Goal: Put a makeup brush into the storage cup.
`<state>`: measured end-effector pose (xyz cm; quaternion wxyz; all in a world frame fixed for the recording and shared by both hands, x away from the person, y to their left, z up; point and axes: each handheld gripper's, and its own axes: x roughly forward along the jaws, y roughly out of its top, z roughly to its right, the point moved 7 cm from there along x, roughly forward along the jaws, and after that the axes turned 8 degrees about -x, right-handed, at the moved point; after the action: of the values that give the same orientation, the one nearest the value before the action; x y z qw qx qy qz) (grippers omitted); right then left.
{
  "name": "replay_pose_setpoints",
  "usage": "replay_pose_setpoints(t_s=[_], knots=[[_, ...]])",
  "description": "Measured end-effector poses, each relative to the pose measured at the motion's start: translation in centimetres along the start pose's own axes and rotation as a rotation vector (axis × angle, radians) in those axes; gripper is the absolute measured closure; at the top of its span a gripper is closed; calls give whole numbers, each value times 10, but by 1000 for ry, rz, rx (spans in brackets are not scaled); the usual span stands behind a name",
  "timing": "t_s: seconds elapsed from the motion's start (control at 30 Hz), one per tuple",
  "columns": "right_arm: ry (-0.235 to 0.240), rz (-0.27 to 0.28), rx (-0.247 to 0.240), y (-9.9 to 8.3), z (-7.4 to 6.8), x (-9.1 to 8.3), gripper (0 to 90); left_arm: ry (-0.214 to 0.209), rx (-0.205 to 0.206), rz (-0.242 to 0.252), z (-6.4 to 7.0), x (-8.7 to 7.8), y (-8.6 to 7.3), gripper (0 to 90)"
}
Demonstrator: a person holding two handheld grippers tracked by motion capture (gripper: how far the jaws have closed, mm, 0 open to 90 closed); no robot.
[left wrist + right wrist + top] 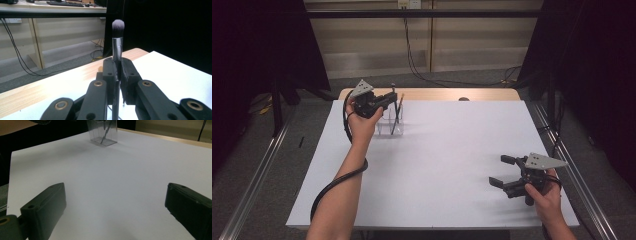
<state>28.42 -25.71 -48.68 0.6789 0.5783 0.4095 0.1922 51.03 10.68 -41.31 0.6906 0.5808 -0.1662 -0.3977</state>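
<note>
A makeup brush (117, 42) with a silver ferrule and a grey tuft stands upright between the jaws of my left gripper (117, 65). That gripper (388, 99) is shut on the brush, held over a clear plastic holder (391, 125) at the back left of the white table (452, 145). The brush's lower end is hidden by the jaws. A thin orange-tipped stick (400, 105) leans in the holder. My right gripper (499, 170) rests low near the front right edge, open with nothing between its jaws. In the right gripper view (115, 197) the holder (103, 132) is far ahead.
A wooden strip (437, 93) runs along the table's far edge, with a small dark object (463, 99) on it. Metal rails (257, 170) flank the table on the floor. Cables (417, 65) hang behind it. Broad white surface lies between the two grippers.
</note>
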Motion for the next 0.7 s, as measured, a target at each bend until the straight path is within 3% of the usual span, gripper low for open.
replay_pose_setpoints(t_s=[0.53,0.7], knots=[[0,1,0,0,0,0,31,-4,-7,1,0,0,-4,818],[0,3,-2,1,0,0,31,-21,-40,-2,2,0,-4,576]])
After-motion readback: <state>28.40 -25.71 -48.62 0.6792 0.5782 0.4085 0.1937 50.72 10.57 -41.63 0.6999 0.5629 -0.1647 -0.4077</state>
